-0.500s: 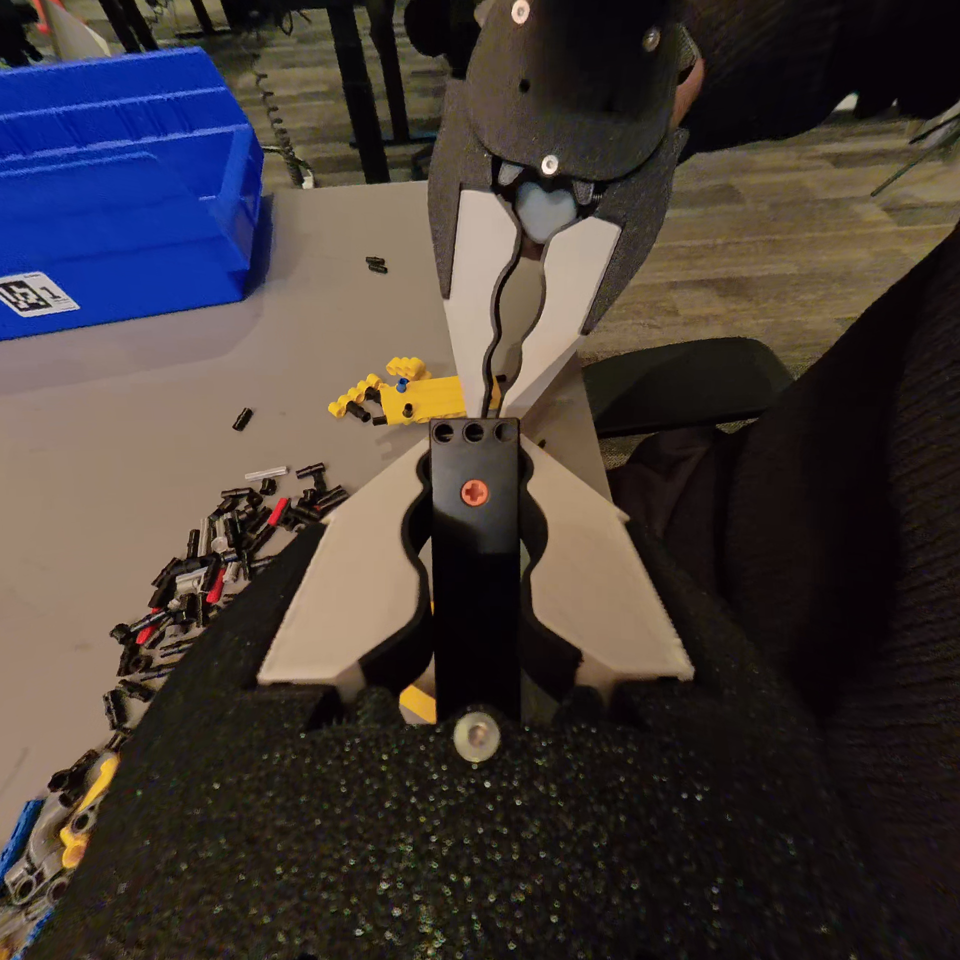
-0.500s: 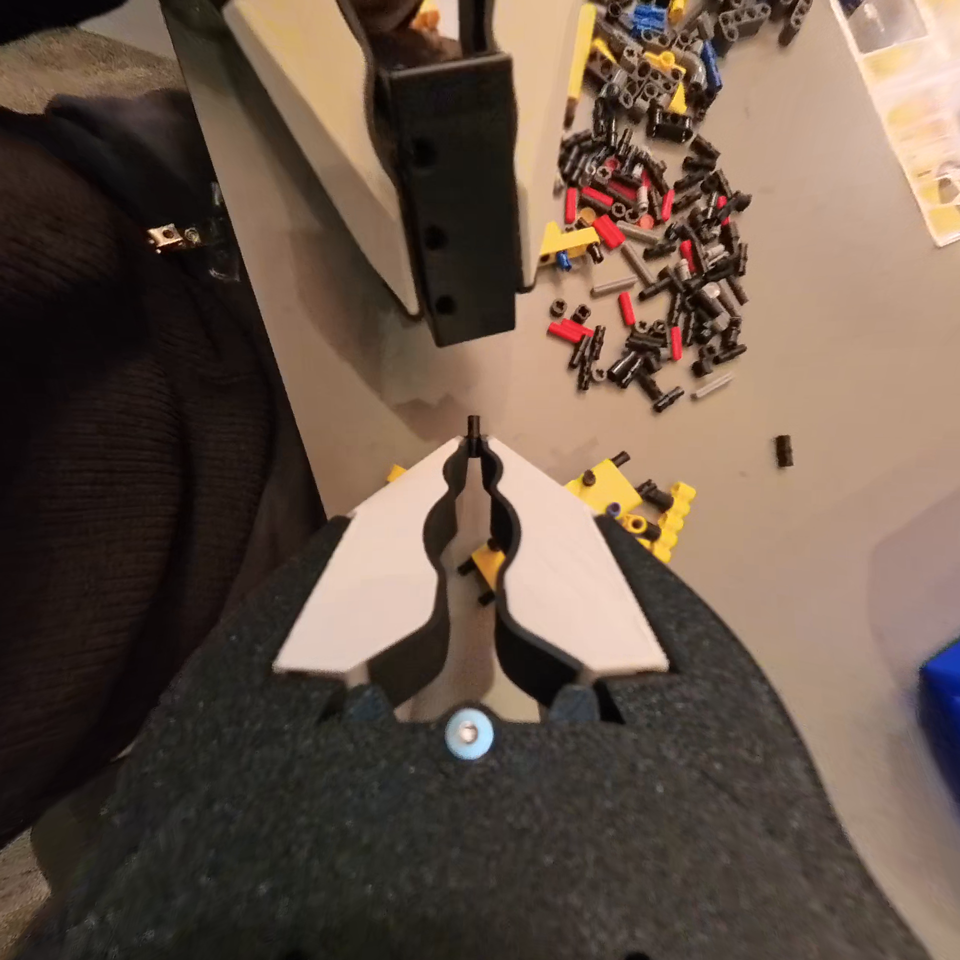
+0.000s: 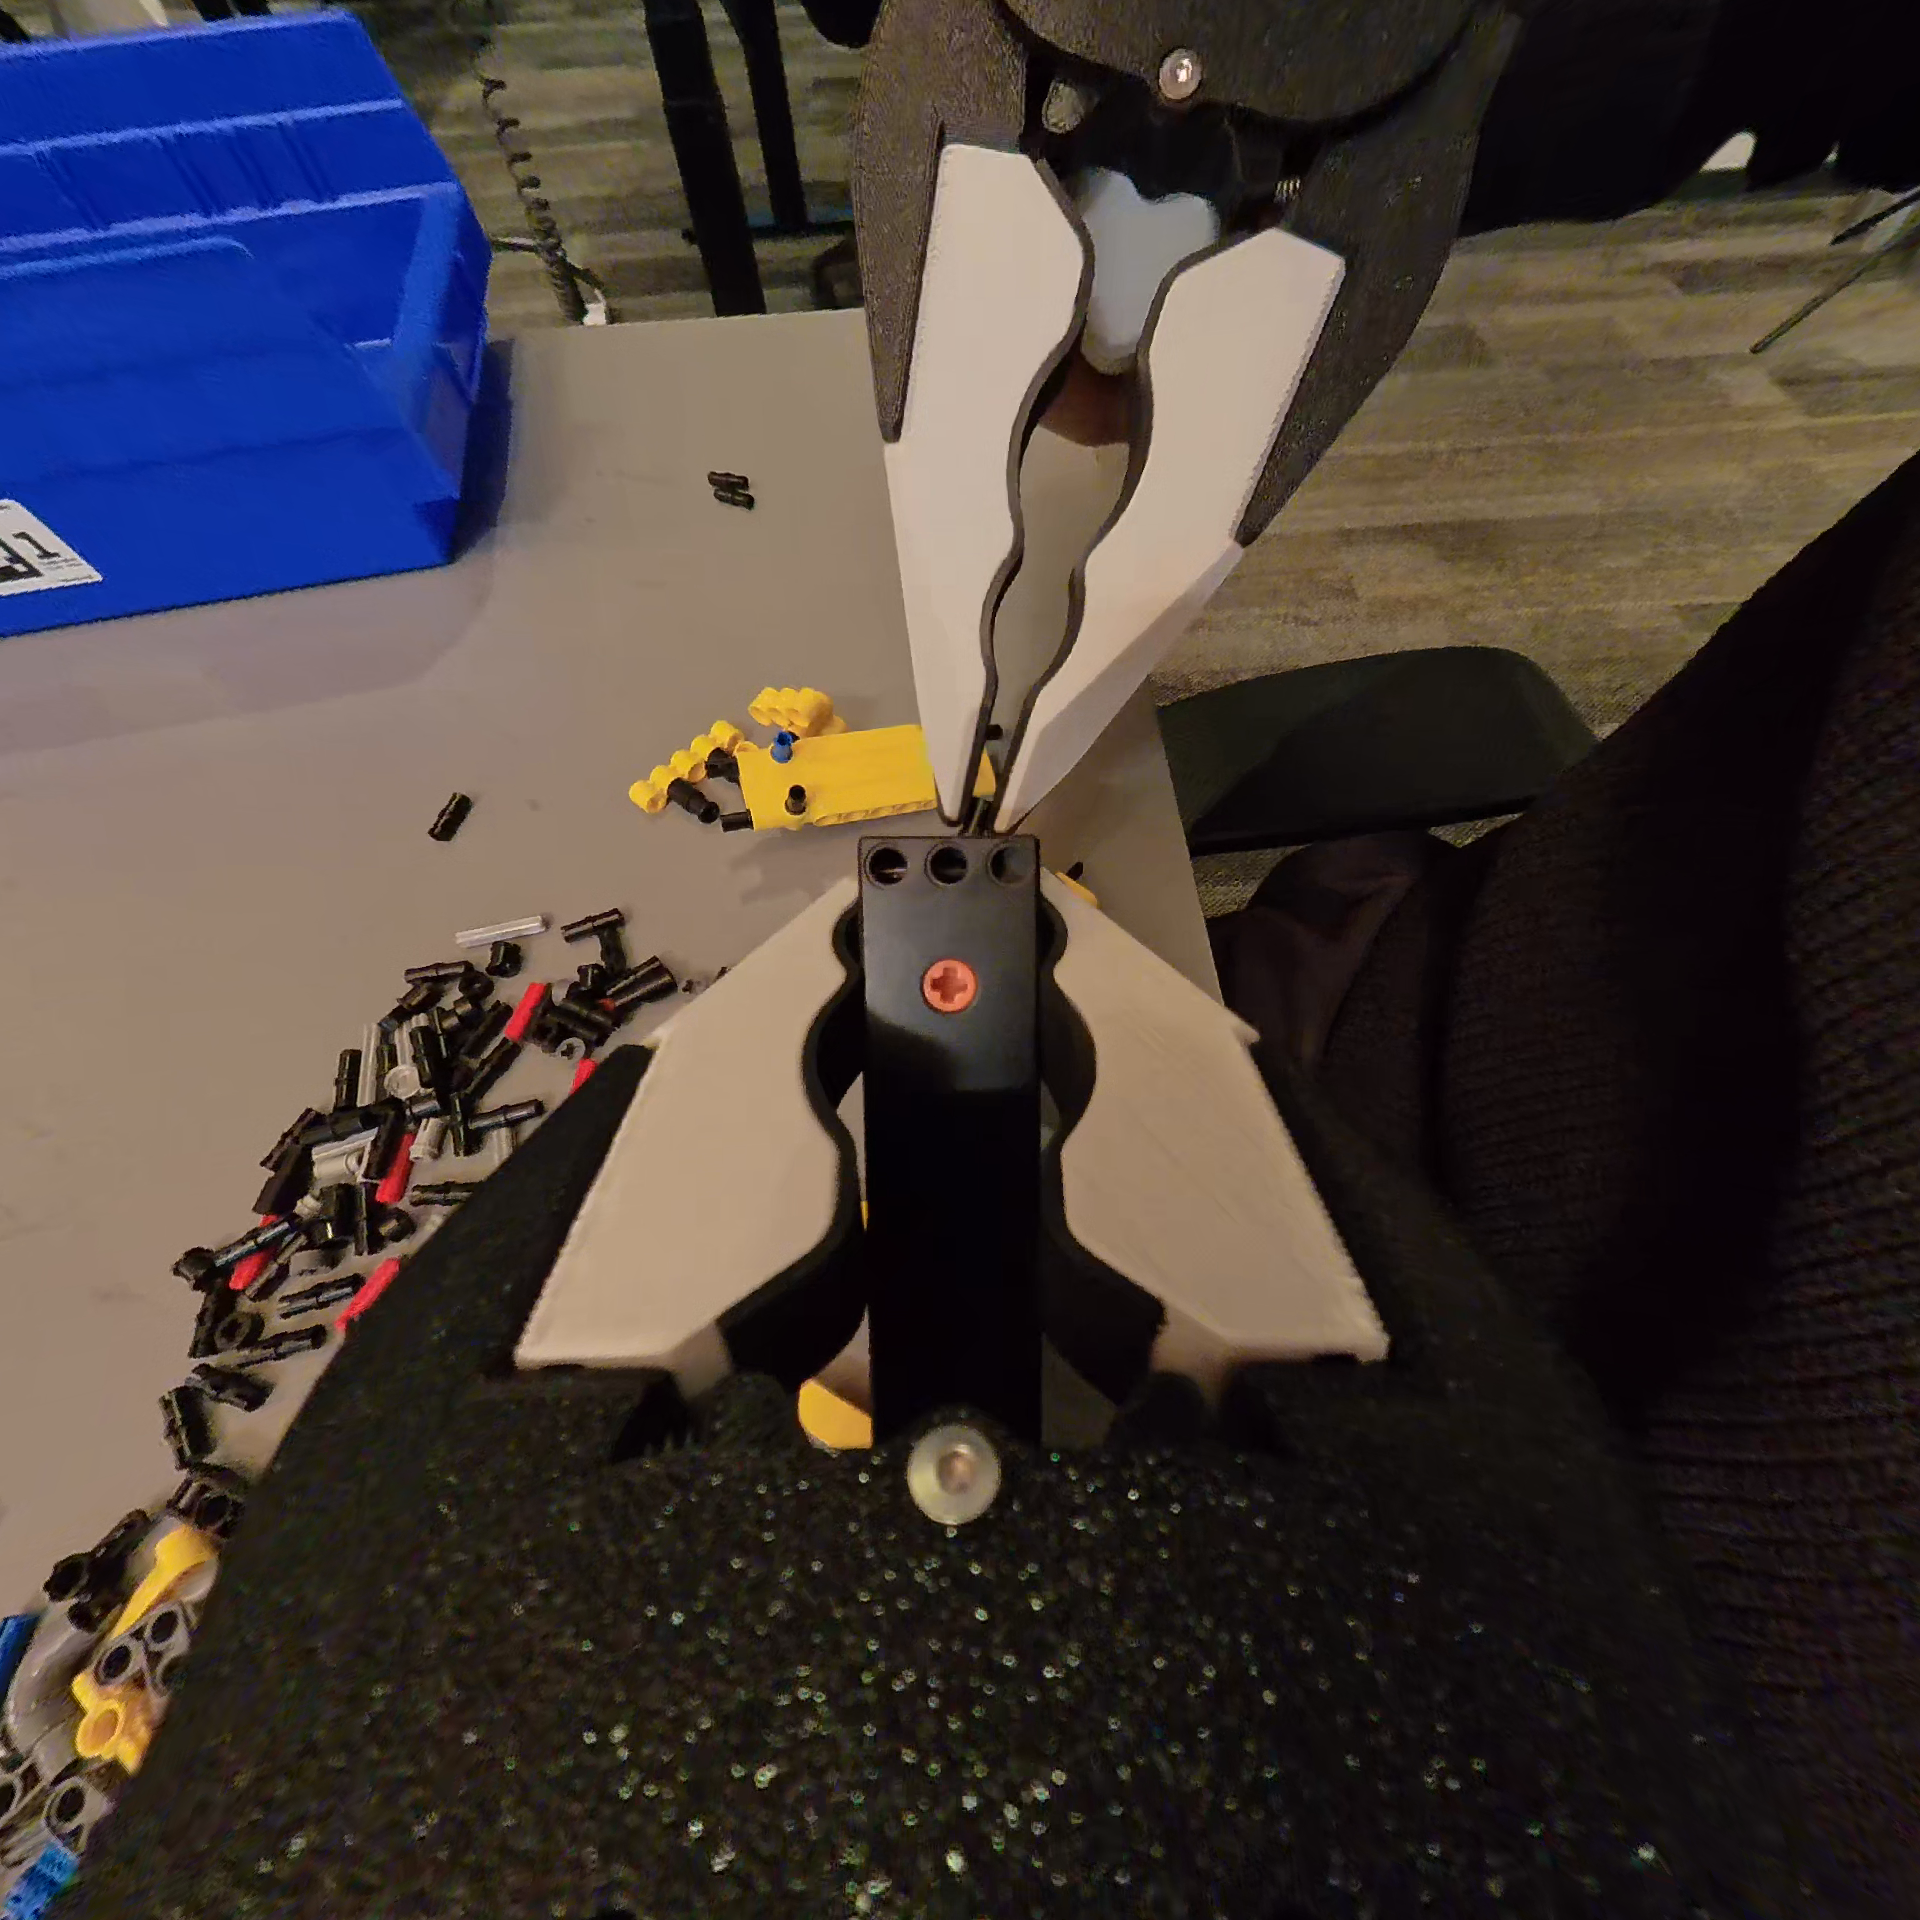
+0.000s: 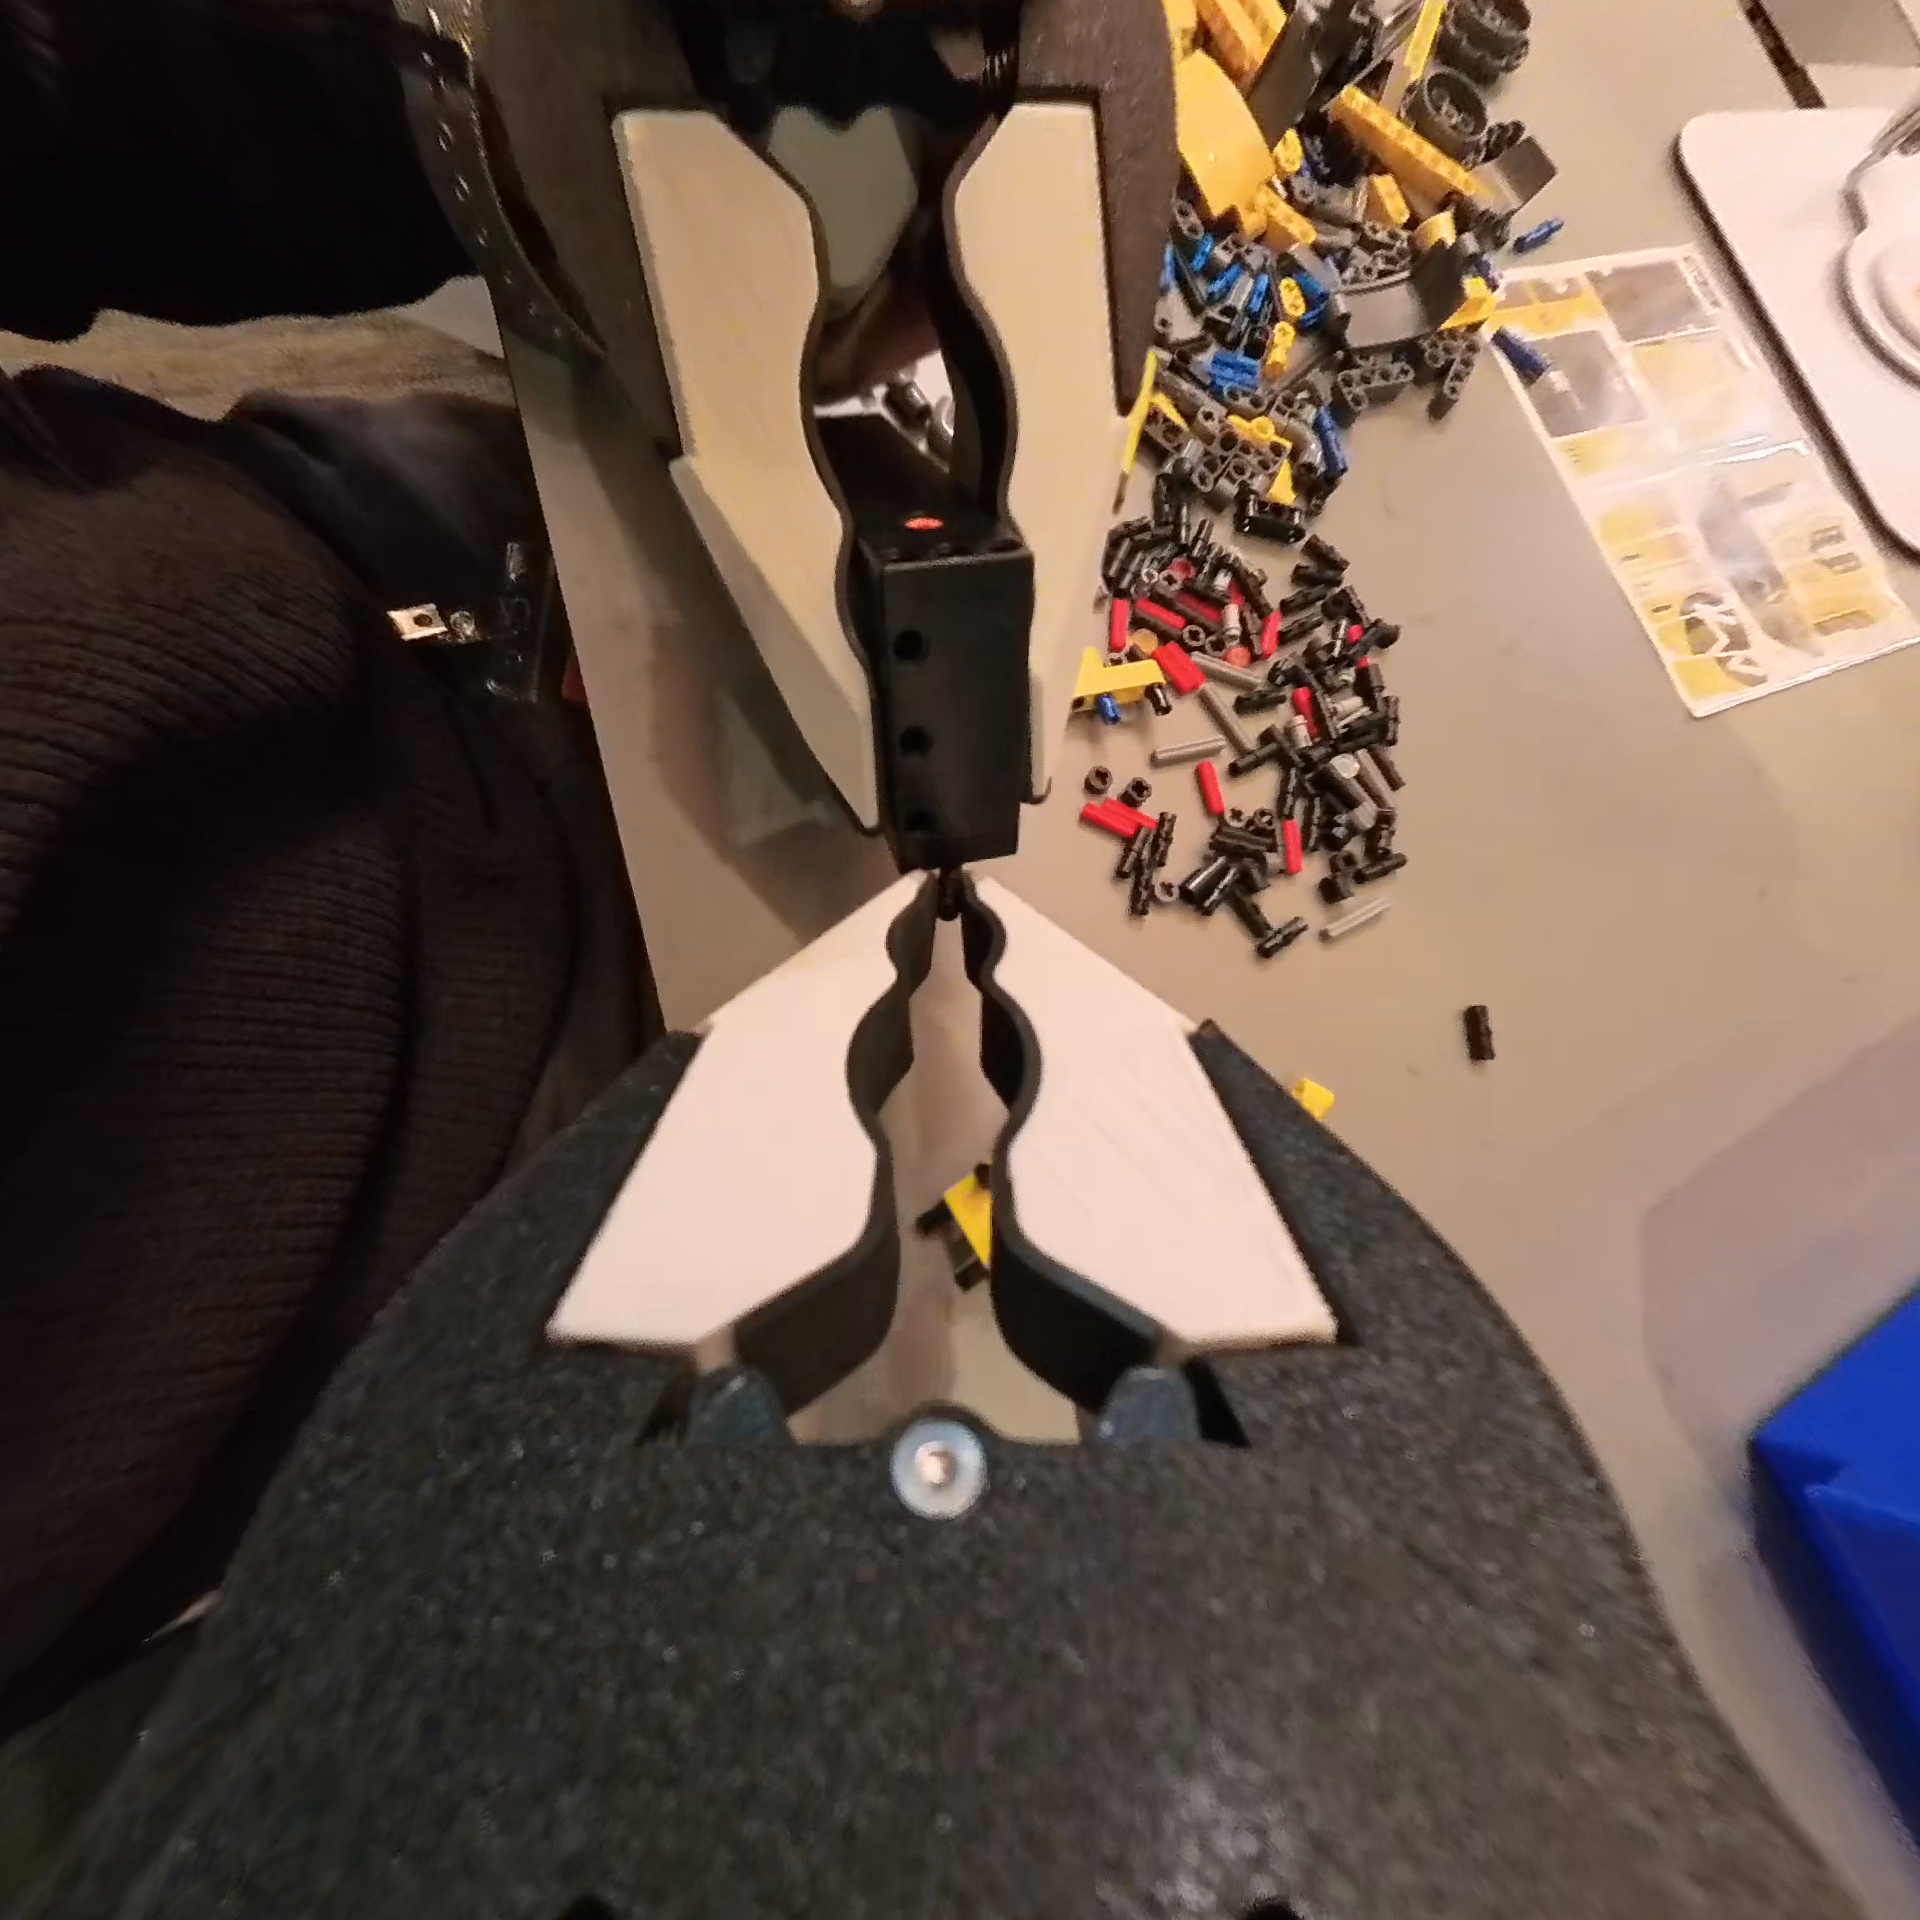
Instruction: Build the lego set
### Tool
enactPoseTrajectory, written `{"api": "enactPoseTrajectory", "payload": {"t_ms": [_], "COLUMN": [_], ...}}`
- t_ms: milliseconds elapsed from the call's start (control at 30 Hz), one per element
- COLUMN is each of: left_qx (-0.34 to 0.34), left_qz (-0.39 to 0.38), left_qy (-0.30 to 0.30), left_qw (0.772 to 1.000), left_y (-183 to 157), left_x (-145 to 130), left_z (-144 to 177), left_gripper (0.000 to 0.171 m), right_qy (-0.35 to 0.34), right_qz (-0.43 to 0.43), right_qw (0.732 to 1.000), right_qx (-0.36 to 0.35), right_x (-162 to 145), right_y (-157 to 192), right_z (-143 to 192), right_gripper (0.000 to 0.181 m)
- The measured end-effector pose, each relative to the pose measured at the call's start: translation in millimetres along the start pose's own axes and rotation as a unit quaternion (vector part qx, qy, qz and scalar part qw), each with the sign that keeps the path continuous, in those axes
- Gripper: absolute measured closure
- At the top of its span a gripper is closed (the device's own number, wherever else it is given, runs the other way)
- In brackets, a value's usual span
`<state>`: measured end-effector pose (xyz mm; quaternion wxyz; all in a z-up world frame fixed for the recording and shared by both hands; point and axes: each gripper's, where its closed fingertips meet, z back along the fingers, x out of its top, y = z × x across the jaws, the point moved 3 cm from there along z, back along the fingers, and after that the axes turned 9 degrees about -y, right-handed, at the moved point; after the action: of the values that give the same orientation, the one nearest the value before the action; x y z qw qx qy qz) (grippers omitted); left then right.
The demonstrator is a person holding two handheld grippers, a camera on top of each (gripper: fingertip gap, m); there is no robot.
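Desk (image 3: 312,727) of grey carries the scene. The left tool (image 3: 948,904) is clamped on a long black block (image 3: 951,1122) with three round holes in its far end face and a small red cross-headed insert on its top side; the block lies lengthwise between the two pale fingers (image 3: 727,1174) and sticks out just past their tips. Facing it from the far side, the right tool (image 3: 977,805) has its fingers drawn together on a small black pin (image 4: 951,899), whose tip sits right at the block's end face by the rightmost hole; whether it has entered the hole cannot be told.

Just beyond the block, on the desk, lies a yellow brick assembly (image 3: 800,774) with black pins in it. To the left spreads a loose heap of black, red and grey pins (image 3: 416,1132), with a single black pin (image 3: 449,816) lying apart. A blue bin (image 3: 208,312) stands at the far left. In the right wrist view a printed instruction sheet (image 4: 1662,468) lies at the far right, beside a pile of yellow and dark parts (image 4: 1330,208).
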<state>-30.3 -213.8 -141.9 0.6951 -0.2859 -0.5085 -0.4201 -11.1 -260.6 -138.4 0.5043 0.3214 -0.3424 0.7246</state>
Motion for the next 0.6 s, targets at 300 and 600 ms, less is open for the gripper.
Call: {"api": "enactPoseTrajectory", "payload": {"t_ms": [300,600], "left_qx": [0.004,0.035], "left_qz": [0.000,0.005], "left_qy": [0.000,-0.013], "left_qw": [1.000,0.999], "left_y": [1.4,8.0], "left_x": [-1.6,0.3], "left_z": [-0.6,-4.0], "left_gripper": [0.145,0.145], "right_qy": [-0.012,-0.042], "right_qz": [-0.057,-0.289], "right_qw": [0.995,0.931], "right_qx": [-0.077,-0.219], "right_x": [-25.4,-130.2], "right_y": [-26.2,-76.5], "right_z": [19.9,66.5], "right_gripper": [0.177,0.176]}}
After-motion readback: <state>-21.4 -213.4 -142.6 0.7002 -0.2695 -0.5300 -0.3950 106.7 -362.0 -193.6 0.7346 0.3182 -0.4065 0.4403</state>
